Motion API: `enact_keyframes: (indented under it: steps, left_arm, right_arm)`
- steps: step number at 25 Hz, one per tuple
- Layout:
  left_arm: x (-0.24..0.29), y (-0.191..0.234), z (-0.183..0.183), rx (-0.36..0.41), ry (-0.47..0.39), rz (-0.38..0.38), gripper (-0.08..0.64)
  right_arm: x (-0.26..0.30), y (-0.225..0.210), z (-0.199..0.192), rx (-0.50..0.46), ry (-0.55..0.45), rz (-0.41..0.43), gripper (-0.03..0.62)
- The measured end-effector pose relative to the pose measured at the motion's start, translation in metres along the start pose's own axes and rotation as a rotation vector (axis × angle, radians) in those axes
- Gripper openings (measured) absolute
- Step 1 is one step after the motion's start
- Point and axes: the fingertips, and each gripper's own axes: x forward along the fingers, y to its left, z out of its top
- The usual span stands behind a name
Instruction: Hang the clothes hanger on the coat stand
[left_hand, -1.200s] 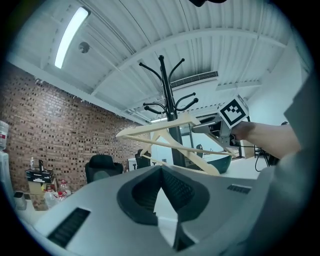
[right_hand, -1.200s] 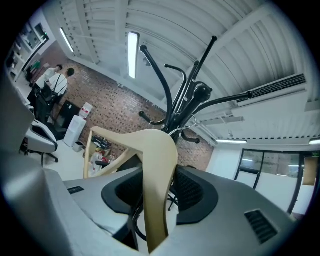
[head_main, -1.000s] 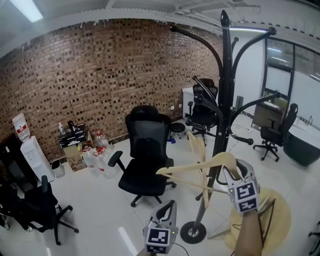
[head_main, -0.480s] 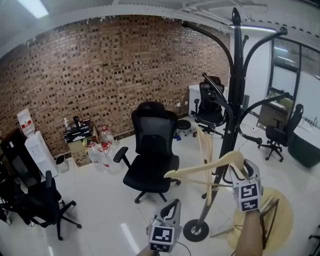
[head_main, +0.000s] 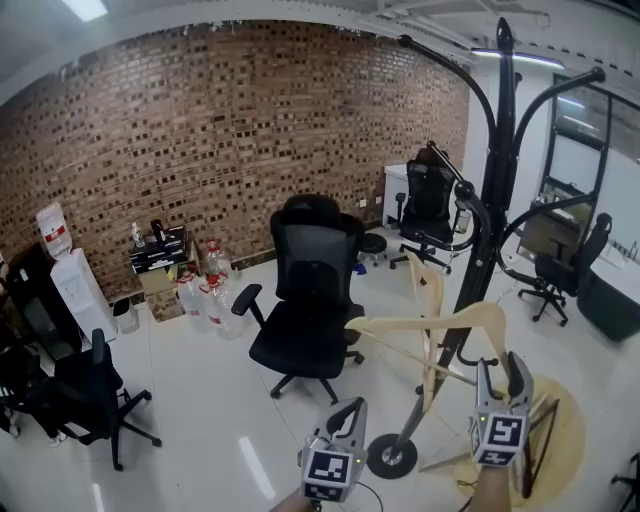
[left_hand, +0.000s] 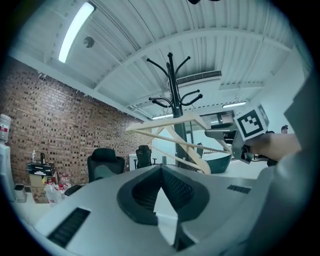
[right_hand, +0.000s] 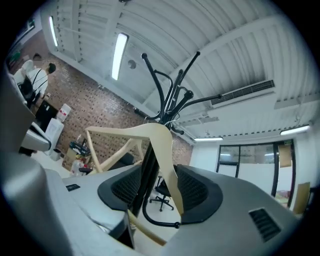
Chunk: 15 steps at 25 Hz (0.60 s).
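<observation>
Hanger (head_main: 395, 323) is at the coat stand (head_main: 493, 200), up against the pole approx halfway up. Its long axis runs near level, 9 to 3 o'clock in head view. One tip points at 9 toward the office chair (head_main: 315, 270). The other shoulder curves down at 3, just above my right tool (head_main: 503, 372). Its thin lower bar slopes from the pole toward 4 o'clock. Can't make out its hook, or which arm of the stand carries it

Right tool: jaws spread wide, have just been opening. In right gripper view the hanger's shoulder & the stand's pole both pass btwn the ribbed black pads, but no pad presses on either as far as I see

Left tool (head_main: 350, 410): jaws pressed together, nothing btwn them. It sits at 9 o'clock of the stand's base, well apart from the hanger

Materials:
- Hanger: pale bare wood, smooth, wide flat curved shoulders w/ a slim crossbar
- 2nd hanger (head_main: 428, 290): same pale wood, hangs edge-on beside the pole, long axis 12 to 6
- Stand: black glossy tube w/ a slim pole, arms curving up & out, some w/ ball ends, and a round disc base on the floor (head_main: 200, 420)
- Chair: black, mesh-look back, star base on castors
- Brick wall (head_main: 200, 130): rough, red-brown
- Floor: white, glossy
- Round pale-wood counter (head_main: 570, 430): at 3 o'clock of the base
</observation>
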Motion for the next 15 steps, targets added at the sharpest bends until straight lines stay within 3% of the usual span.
enact_keyframes:
  steps: [2,4,7,10,15]
  left_arm:
    - [-0.005,0.005,-0.006,-0.019,-0.009,0.01,0.018]
    - [-0.011,0.012,-0.013,-0.029,-0.017,0.013,0.018]
    - [-0.023,0.02,-0.022,-0.04,-0.026,0.001,0.018]
    - [-0.034,0.02,-0.029,-0.051,-0.022,-0.027,0.018]
    - [-0.056,0.022,-0.051,-0.085,-0.015,-0.083,0.018]
  right_arm:
    - [-0.021,0.01,-0.008,0.08,-0.006,0.003,0.166]
    - [-0.038,0.025,-0.017,0.143,0.008,0.021,0.155]
    - [-0.062,0.047,-0.023,0.232,0.038,0.017,0.022]
    - [-0.084,0.063,-0.028,0.296,0.069,-0.001,0.002]
    - [-0.116,0.093,-0.043,0.324,0.114,-0.049,0.002]
